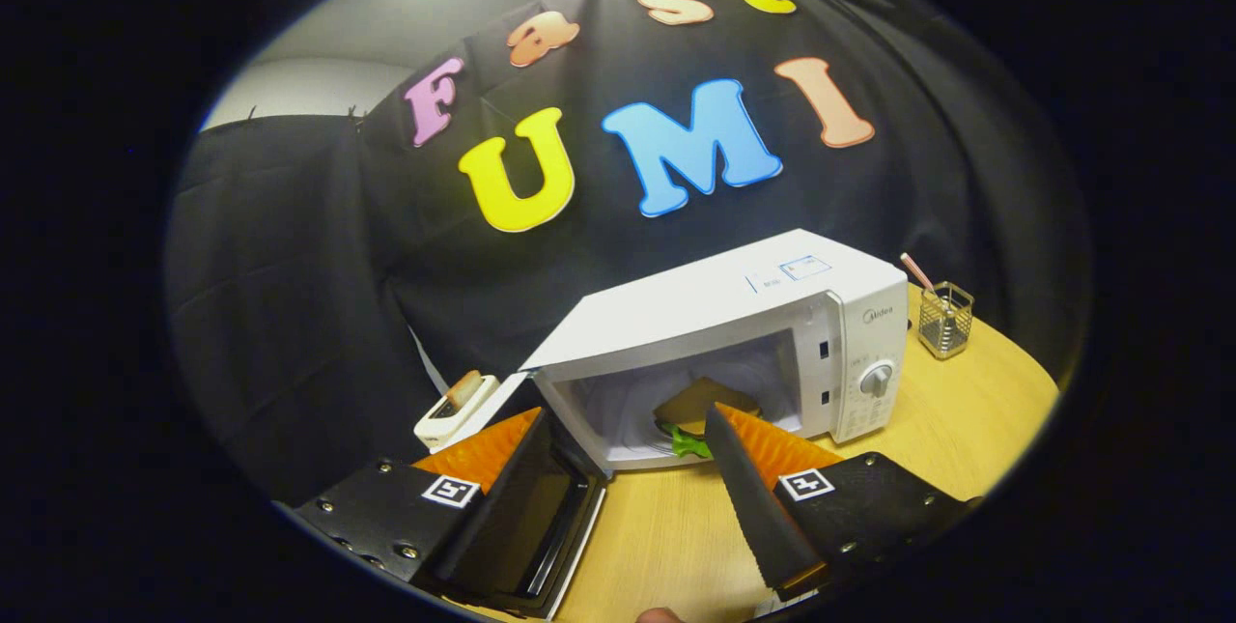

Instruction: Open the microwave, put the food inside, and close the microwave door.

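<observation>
Sitting inside the glossy white box-shaped microwave [763, 343] just ahead of the claw [618, 449] is the food [697, 415], a tan slab over a green leaf, likely light and soft. Fingers are spreading wide, holding nothing. The stiff dark-glass hinged door [526, 517], swung open beside one finger, probably wants pushing at its free edge.

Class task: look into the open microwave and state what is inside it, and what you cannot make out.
Inside the microwave lies the food, a brown slice with green leaf beneath, just ahead of the open, empty fingers. One finger covers its near edge, so what it rests on is unclear.
</observation>
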### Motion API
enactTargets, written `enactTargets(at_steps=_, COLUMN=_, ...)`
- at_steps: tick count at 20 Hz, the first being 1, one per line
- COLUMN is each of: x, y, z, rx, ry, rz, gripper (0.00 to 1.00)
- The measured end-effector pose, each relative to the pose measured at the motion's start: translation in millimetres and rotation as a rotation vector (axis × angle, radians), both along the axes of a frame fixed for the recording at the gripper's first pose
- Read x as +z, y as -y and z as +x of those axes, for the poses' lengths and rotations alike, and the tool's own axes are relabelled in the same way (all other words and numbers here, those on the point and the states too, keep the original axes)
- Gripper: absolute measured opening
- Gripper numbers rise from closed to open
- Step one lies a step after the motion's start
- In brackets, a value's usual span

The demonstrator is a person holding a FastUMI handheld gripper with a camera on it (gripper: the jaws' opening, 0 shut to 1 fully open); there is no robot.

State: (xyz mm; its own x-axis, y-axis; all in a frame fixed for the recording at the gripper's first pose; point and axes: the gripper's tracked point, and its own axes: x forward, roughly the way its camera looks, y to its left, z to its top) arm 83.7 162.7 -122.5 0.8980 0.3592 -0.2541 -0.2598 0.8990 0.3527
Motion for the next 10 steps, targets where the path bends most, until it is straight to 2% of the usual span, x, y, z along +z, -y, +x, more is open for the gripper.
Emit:
enactTargets(at_steps=5, x=34, y=-47, z=-46, rx=0.179, ry=0.073, rz=-0.029, gripper=0.97)
enactTargets(at_steps=10, x=56, y=-99, z=-88, rx=0.335, ry=0.123, rz=0.003, gripper=0.97)
